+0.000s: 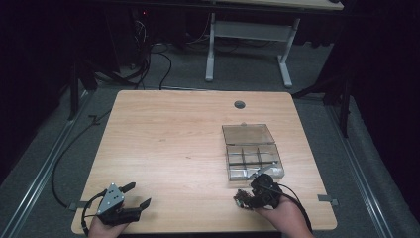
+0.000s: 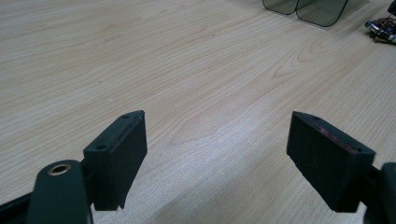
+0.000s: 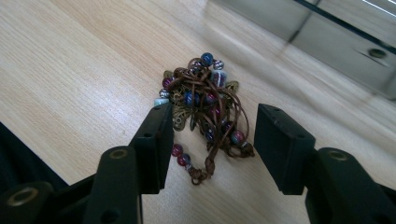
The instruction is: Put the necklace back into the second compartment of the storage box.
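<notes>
The right gripper (image 3: pixel 210 135) has its jaws apart, one on each side of a tangle of beads (image 3: pixel 203 105) on brown cord. The left jaw sits just beside the tangle's edge; the right jaw stands a little clear of it, so the pads do not press on it. The beads lie flat on the surface (image 3: pixel 70 70), with a short tail of cord and two red beads trailing toward the gripper. In the high view this gripper (image 1: pixel 250 196) is at the near right of the surface (image 1: pixel 173 139), tilted left, with the beads (image 1: pixel 241 197) at its tip.

Just beyond, farther and slightly right, is a clear box (image 1: pixel 251 151) with small compartments, its lid open and lying flat on the far side. Its near edge is close to the right gripper.

The left gripper (image 2: pixel 217 154) also has its jaws wide apart, with only bare wood between them. In the high view it (image 1: pixel 132 195) rests at the near left corner, well apart from the beads, pointing right.
</notes>
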### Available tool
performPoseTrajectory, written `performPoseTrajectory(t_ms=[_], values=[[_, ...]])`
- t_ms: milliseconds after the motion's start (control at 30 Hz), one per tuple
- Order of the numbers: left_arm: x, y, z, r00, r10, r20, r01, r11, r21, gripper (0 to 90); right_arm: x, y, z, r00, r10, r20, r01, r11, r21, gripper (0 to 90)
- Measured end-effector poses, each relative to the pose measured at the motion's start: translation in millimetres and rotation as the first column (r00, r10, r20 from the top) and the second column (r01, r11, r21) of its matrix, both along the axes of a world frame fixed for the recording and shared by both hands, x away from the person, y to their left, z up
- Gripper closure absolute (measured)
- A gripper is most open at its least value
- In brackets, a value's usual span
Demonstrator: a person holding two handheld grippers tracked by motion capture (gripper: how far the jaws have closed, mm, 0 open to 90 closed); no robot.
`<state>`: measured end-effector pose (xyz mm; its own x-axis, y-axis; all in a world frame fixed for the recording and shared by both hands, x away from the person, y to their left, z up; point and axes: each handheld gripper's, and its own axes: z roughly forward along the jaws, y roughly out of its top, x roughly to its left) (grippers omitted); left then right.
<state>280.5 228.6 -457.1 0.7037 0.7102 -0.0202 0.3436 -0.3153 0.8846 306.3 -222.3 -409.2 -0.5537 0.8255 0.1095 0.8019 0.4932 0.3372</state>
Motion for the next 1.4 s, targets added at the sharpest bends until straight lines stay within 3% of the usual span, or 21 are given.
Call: performPoseTrajectory(t_ms=[267,333,433,533,1100,1400], values=[[-0.3,0.2,0.4,1.0,-0.002,0.003,0.002,1.0,0.004,20.8,5.7,8.9,-9.8,0.9994,0.025,-0.026,-0.026,0.9984,-0.051,58.8],[-0.4,0.1,0.5,1.0,-0.002,0.003,0.002,1.0,0.005,20.8,6.2,9.8,-10.6,0.9991,0.04,-0.012,-0.041,0.9974,-0.06,61.7],[-0.2,0.5,0.7,1.0,-0.002,0.002,0.002,1.0,0.004,20.8,6.8,9.5,-10.1,0.998,0.062,-0.008,-0.063,0.995,-0.078,74.4],[-0.2,0.7,0.6,1.0,-0.001,0.001,0.001,1.0,0.003,20.9,6.7,9.9,-9.5,0.9975,0.07,-0.012,-0.071,0.9945,-0.077,81.3],[-0.5,0.3,0.8,1.0,0.001,0.001,-0.001,1.0,0.01,21.0,4.9,-7.2,9.2,0.998,0.029,-0.057,-0.031,0.9992,-0.026,81.6],[-0.3,0.6,0.9,1.0,0.0,0.001,0.0,1.0,0.006,21.0,4.2,-15.7,22.9,0.9978,0.007,-0.066,-0.009,0.9992,-0.038,81.6]])
